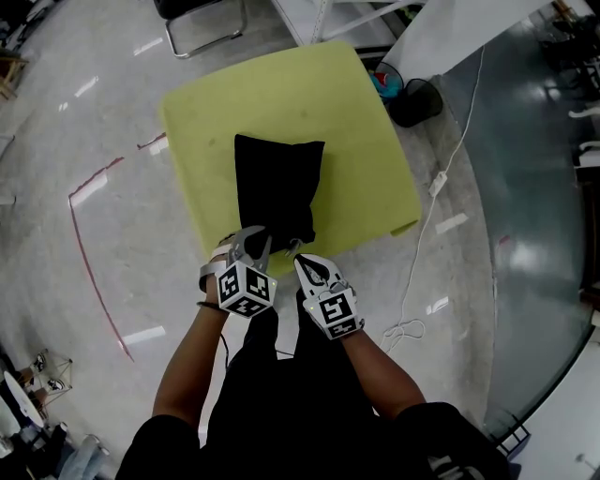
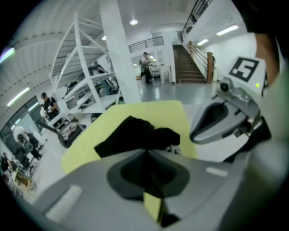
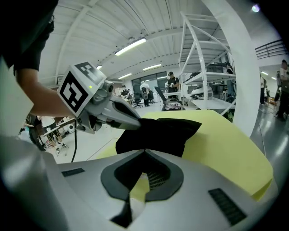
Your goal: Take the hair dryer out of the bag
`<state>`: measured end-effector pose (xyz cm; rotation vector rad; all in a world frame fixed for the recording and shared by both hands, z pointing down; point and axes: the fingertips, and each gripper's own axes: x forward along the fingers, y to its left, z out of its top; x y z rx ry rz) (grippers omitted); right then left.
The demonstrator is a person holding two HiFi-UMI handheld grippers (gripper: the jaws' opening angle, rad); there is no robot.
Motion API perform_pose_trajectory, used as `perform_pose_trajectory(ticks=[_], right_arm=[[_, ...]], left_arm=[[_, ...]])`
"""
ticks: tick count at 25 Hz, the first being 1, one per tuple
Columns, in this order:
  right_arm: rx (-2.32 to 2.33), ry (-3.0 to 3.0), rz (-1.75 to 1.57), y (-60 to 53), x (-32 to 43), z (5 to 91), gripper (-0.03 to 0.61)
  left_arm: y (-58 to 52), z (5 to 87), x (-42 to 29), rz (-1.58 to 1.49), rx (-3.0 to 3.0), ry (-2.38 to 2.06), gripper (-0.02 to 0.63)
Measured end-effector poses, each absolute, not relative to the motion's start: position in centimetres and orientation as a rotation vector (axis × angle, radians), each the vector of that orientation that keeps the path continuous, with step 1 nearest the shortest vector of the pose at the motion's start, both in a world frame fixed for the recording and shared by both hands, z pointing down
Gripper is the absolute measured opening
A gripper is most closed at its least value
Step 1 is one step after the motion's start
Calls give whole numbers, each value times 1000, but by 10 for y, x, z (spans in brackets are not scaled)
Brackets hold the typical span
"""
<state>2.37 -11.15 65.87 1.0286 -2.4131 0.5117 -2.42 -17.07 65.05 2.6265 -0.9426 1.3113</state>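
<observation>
Bag (image 1: 277,187) lies with its long axis running straight away from both grippers; left gripper (image 1: 258,240) is clamped on its near edge, right gripper (image 1: 298,259) pressed closed just beside

One black fabric bag (image 1: 277,187) lies on one square yellow-green table top (image 1: 361,159). Two grey hand-held two-jaw grippers are at the bag's near edge: one left gripper (image 1: 255,242) and one right gripper (image 1: 300,262). Each carries one black-and-white marker cube (image 1: 246,289) (so two cubes in all). One round black bin (image 1: 417,101) stands on the floor at the far right. One white cable (image 1: 441,178) trails along the right side. One metal-framed chair (image 1: 202,23) stands at the far edge. One red tape outline (image 1: 89,234) marks the floor at the left.
</observation>
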Motion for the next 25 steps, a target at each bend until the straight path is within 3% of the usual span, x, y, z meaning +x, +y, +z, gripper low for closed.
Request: perform_pose_trajectory(ticks=[21,22,25], right_arm=[[1100,-2272,407,-178,-4,683,9],[1107,-2260,412,-182,-4,684,25],[1137,-2212,447,-189,1,690,167]], left_arm=[[-222,617,-6,1125,2726,-881,14],[-224,617,-5,1113,2724,-882,14],[-226,617,-3,1075,2713,-876,14]])
